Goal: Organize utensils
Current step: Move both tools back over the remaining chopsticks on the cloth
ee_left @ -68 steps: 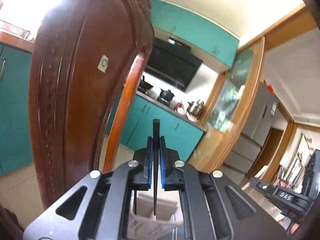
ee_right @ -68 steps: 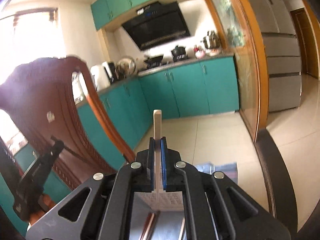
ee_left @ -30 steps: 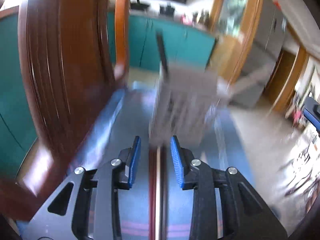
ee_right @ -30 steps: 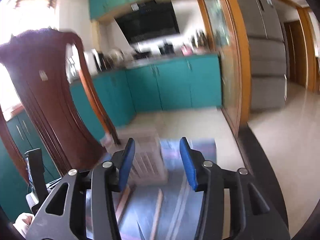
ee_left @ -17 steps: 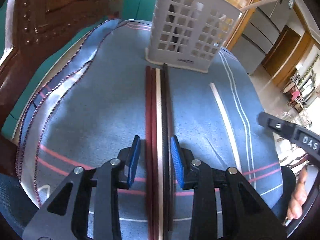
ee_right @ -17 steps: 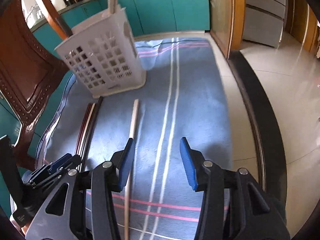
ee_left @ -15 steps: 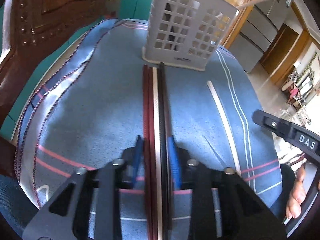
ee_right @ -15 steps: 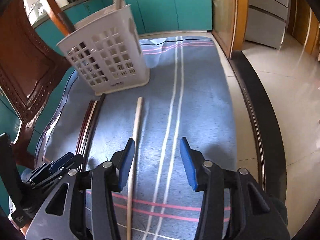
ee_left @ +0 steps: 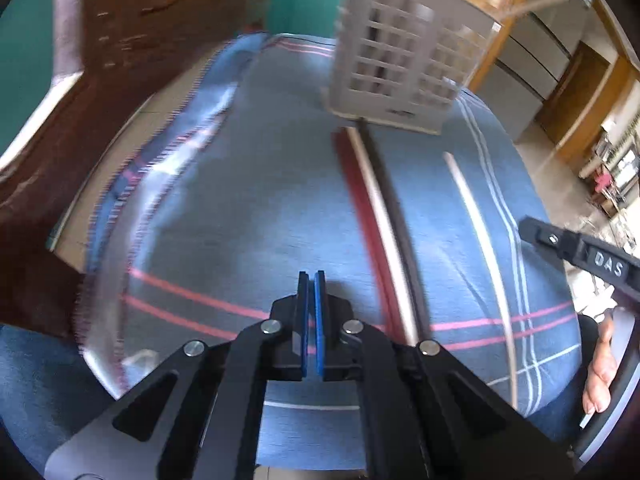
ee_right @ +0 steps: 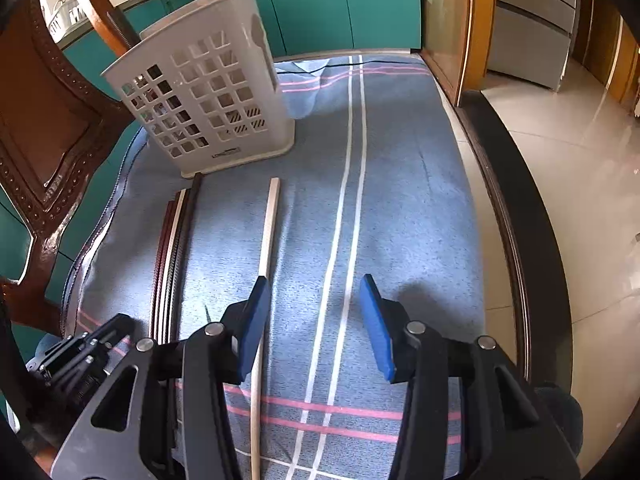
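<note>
The left gripper (ee_left: 311, 280) is pinched together on nothing, its view blurry; the right gripper (ee_right: 310, 312) stands apart over the blue cloth (ee_right: 400, 200); a pale chopstick (ee_right: 267, 240) lies half hidden beside its left pad; more chopsticks (ee_right: 172, 248) lie by the white basket (ee_right: 208, 96).

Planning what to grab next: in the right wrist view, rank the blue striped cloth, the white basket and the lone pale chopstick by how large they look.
1. Blue striped cloth, filling most of the view.
2. White basket.
3. Pale chopstick: about as long as the basket is tall, but far thinner. Its near end runs close under the camera, so its length is unsure.
</note>
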Action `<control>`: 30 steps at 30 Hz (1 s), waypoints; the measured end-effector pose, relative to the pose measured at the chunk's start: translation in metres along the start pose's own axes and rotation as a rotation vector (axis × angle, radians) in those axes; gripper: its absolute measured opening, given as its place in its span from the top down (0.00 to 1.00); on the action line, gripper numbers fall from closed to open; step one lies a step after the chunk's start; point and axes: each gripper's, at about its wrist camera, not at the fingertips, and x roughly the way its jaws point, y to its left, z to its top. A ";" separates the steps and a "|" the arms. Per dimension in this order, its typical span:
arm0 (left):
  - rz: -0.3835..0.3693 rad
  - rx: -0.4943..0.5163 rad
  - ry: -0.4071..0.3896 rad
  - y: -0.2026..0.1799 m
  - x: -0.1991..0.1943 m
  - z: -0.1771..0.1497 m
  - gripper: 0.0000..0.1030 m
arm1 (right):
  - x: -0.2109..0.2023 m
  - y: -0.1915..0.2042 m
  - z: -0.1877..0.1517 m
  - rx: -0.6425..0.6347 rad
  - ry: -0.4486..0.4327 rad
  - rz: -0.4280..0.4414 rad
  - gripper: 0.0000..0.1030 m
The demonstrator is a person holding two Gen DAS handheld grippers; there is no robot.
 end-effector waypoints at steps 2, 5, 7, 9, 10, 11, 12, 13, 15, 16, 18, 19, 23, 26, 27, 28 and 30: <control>-0.043 -0.021 -0.002 0.006 -0.002 0.004 0.97 | 0.002 0.001 0.000 -0.006 0.005 0.004 0.52; -0.073 -0.016 -0.011 0.003 -0.003 0.009 0.90 | 0.007 0.007 -0.002 -0.027 0.018 0.016 0.52; -0.095 0.008 -0.011 -0.005 0.000 0.010 0.87 | 0.008 0.011 -0.004 -0.045 0.022 0.018 0.52; -0.127 0.029 0.005 -0.014 0.004 0.009 0.82 | 0.008 0.011 -0.005 -0.049 0.024 0.014 0.52; -0.136 0.041 0.015 -0.019 0.006 0.008 0.81 | 0.008 0.010 -0.006 -0.046 0.024 0.014 0.51; -0.136 0.054 0.027 -0.023 0.009 0.006 0.80 | 0.008 0.009 -0.007 -0.044 0.025 0.015 0.51; -0.129 0.066 0.020 -0.026 0.010 0.004 0.78 | 0.008 0.008 -0.007 -0.039 0.026 0.016 0.51; -0.116 0.085 0.010 -0.028 0.010 0.003 0.77 | 0.008 0.006 -0.008 -0.037 0.026 0.015 0.50; -0.098 0.117 0.006 -0.033 0.010 0.002 0.74 | 0.009 0.004 -0.009 -0.030 0.030 0.013 0.49; -0.089 0.120 0.005 -0.034 0.011 0.001 0.74 | 0.010 0.003 -0.009 -0.027 0.033 0.015 0.49; -0.067 0.127 0.005 -0.034 0.010 0.002 0.74 | 0.012 0.002 -0.010 -0.020 0.039 0.019 0.49; -0.062 0.129 0.005 -0.034 0.010 0.003 0.74 | 0.012 0.002 -0.011 -0.020 0.039 0.020 0.49; -0.065 0.116 0.011 -0.026 0.008 0.004 0.76 | 0.011 0.002 -0.012 -0.032 0.036 0.019 0.49; -0.085 0.090 0.012 -0.019 0.008 0.005 0.90 | 0.012 0.000 -0.013 -0.025 0.036 0.021 0.49; -0.078 0.088 0.008 -0.017 0.007 0.005 0.91 | 0.012 -0.001 -0.013 -0.022 0.037 0.022 0.49; -0.078 0.086 0.005 -0.017 0.006 0.005 0.93 | 0.013 -0.001 -0.013 -0.021 0.038 0.023 0.49; -0.106 0.069 0.007 -0.015 0.005 0.007 0.99 | 0.014 -0.002 -0.014 -0.016 0.040 0.023 0.49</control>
